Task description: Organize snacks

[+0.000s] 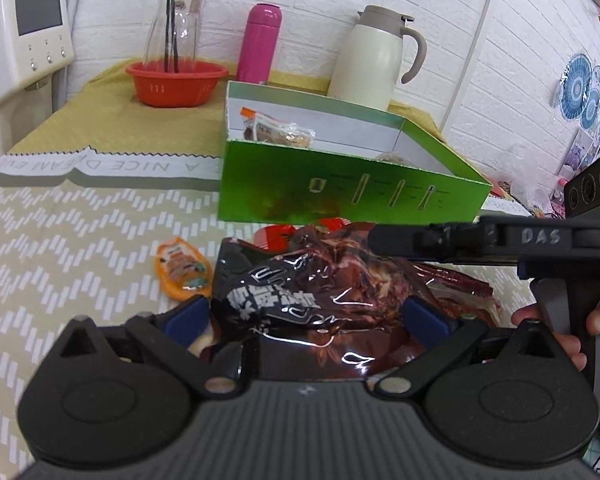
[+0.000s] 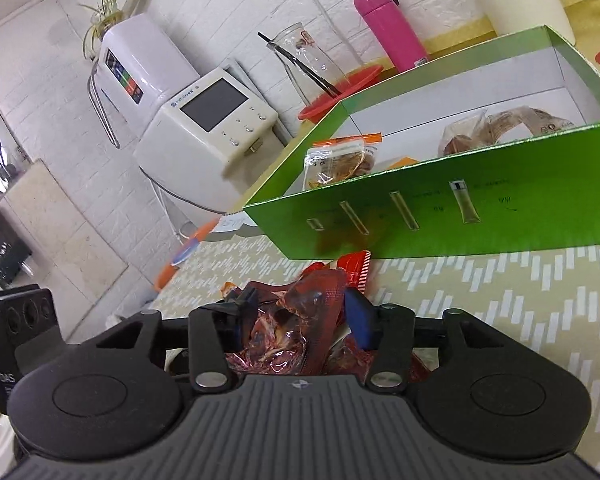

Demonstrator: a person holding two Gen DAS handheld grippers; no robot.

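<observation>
Slippage is our main worry: we have the dark glossy snack bag (image 1: 300, 292) lying between the spread fingers of the left gripper (image 1: 306, 312), while the right gripper (image 2: 300, 316) pinches its crumpled far end. Ahead of both fingertips stands the green box (image 1: 340, 184); the slick film could pull free or tear if we lift unevenly.

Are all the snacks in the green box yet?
Not yet. A few clear snack packets already lie in the green box. The left gripper and right gripper both grip the dark red snack bag in front of the box. The small orange packet and a red packet wait on the table.
</observation>
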